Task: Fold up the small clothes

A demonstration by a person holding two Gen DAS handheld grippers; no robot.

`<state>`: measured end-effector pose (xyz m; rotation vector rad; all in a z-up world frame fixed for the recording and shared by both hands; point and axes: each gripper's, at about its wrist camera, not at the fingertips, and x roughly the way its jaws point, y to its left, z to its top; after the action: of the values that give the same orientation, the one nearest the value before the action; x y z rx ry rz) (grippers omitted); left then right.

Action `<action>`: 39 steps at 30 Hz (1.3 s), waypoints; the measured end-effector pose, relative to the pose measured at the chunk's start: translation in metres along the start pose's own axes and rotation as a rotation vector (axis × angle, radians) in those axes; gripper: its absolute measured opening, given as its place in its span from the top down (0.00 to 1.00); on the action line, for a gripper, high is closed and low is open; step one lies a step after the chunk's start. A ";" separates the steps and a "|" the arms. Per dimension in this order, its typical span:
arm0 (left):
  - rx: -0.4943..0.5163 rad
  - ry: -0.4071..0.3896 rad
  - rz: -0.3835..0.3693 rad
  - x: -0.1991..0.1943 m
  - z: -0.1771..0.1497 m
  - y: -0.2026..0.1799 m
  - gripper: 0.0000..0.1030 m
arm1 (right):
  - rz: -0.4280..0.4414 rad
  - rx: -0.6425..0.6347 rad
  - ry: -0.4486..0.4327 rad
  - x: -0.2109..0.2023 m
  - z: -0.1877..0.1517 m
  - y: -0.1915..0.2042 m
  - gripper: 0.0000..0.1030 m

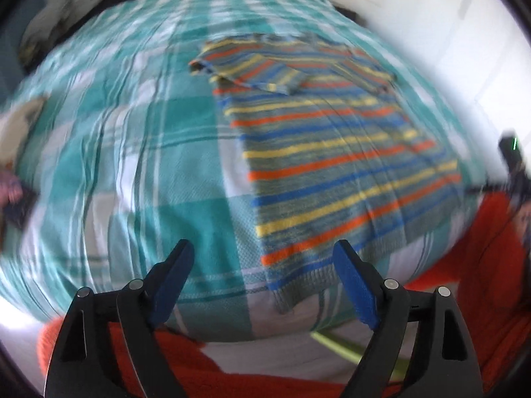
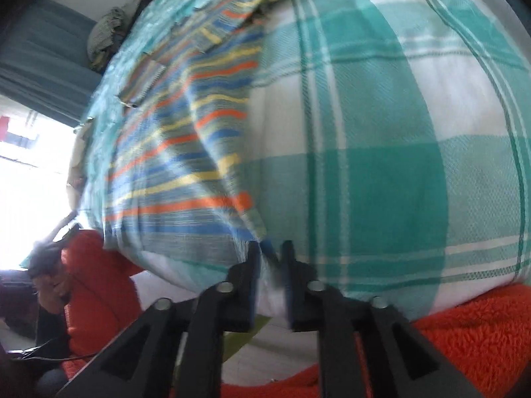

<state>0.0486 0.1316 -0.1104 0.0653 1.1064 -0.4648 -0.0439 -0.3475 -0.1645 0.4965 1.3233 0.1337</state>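
Left claw [image 1: 265, 265] released, jaws spread wide, nothing between them; it hangs above the near edge of the bed [image 1: 132, 165], which wears a teal-and-white checked cover. Striped shirt [image 1: 332, 152] lies flat ahead and to the right of this claw, one sleeve folded in at the far end; its near hem corner sits just ahead of the right-hand jaw. Right claw [image 2: 269, 248] jaws narrow, the striped shirt's [image 2: 186, 165] near corner at the tips. Grip uncertain through blur. Orange fleece blanket [image 2: 464, 331] below both claws.

Striped shirt [image 1: 332, 152] lies flat on checked bedspread [image 1: 132, 132], sleeve seemingly folded in.
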 end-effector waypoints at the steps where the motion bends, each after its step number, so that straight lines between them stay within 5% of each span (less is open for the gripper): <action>1: -0.056 0.011 -0.007 0.003 0.001 0.007 0.16 | 0.006 0.023 0.003 0.004 0.000 -0.005 0.61; 7: -0.149 0.191 0.062 0.062 -0.007 -0.005 0.26 | 0.084 0.058 -0.022 0.016 0.006 -0.011 0.56; 10: -0.125 0.281 0.055 0.092 -0.015 -0.025 0.63 | 0.097 0.014 -0.014 0.027 0.003 -0.006 0.57; 11: -0.104 0.278 0.073 0.094 -0.014 -0.031 0.90 | 0.107 -0.014 0.002 0.034 0.004 0.000 0.64; 12: -0.095 0.284 0.058 0.093 -0.013 -0.034 0.97 | 0.113 -0.043 0.021 0.038 0.004 0.005 0.96; 18: -0.147 0.254 0.042 0.046 -0.012 -0.011 0.98 | 0.194 -0.017 0.051 -0.004 -0.009 0.021 0.96; 21: -0.126 0.301 0.094 0.059 -0.016 -0.013 0.98 | 0.142 -0.001 0.069 -0.005 -0.012 0.019 0.96; 25: -0.062 0.340 0.196 0.084 -0.014 -0.027 0.98 | -0.017 0.018 0.176 0.055 -0.013 0.004 0.97; 34: -0.001 0.330 0.350 0.110 -0.013 -0.073 0.93 | -0.022 0.050 0.123 0.056 -0.016 0.004 0.98; 35: 0.016 0.329 0.369 0.111 -0.016 -0.086 0.84 | -0.024 0.046 0.118 0.056 -0.017 0.005 0.96; 36: 0.026 0.331 0.388 0.111 -0.018 -0.094 0.65 | -0.013 0.046 0.117 0.053 -0.018 0.007 0.87; 38: 0.015 0.319 0.415 0.099 -0.018 -0.098 0.43 | 0.011 0.067 0.147 0.044 -0.023 0.005 0.59; 39: 0.001 0.290 0.410 0.086 -0.017 -0.098 0.43 | -0.001 0.068 0.162 0.036 -0.023 0.005 0.51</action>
<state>0.0268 0.0194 -0.1753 0.3628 1.3368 -0.0878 -0.0560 -0.3236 -0.1988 0.5516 1.4907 0.1303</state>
